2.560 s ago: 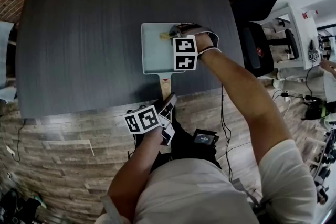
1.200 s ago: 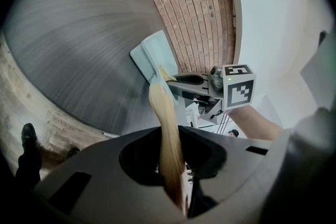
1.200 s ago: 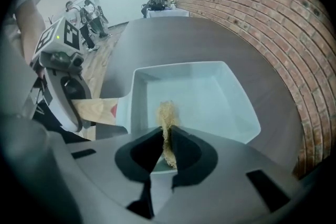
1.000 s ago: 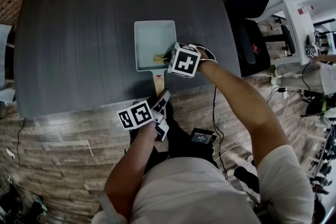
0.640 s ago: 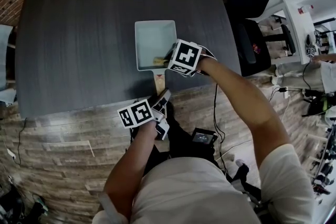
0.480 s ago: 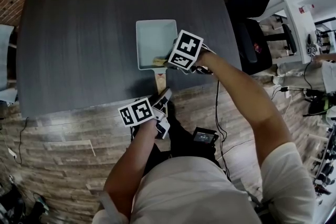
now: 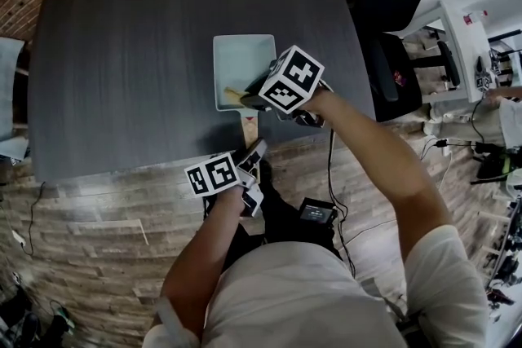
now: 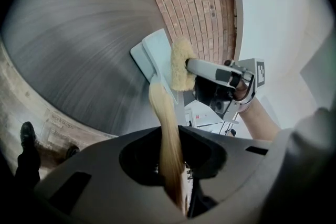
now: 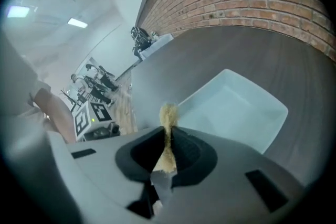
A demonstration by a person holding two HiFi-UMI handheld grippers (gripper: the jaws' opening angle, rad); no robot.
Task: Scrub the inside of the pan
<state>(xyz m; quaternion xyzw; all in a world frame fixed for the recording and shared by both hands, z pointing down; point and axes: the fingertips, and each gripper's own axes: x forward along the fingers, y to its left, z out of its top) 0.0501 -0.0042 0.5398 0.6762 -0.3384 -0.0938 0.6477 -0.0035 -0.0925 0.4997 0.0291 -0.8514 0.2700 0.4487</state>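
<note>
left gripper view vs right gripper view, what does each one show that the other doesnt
Only the left gripper view: the wooden handle clamped in the left gripper, and the right gripper from outside. Only the right gripper view: the full inside of the pan, bare, and the left gripper's marker cube. Both: the pan, the sponge in the right gripper's jaws, the dark table, the brick wall.

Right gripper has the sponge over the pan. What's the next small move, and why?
Probably lower the right gripper until the sponge presses on the pan floor. The sponge is pinched in its jaws but seems to hang above the near rim, and the left gripper is clamped on the handle, steadying the pan.
</note>
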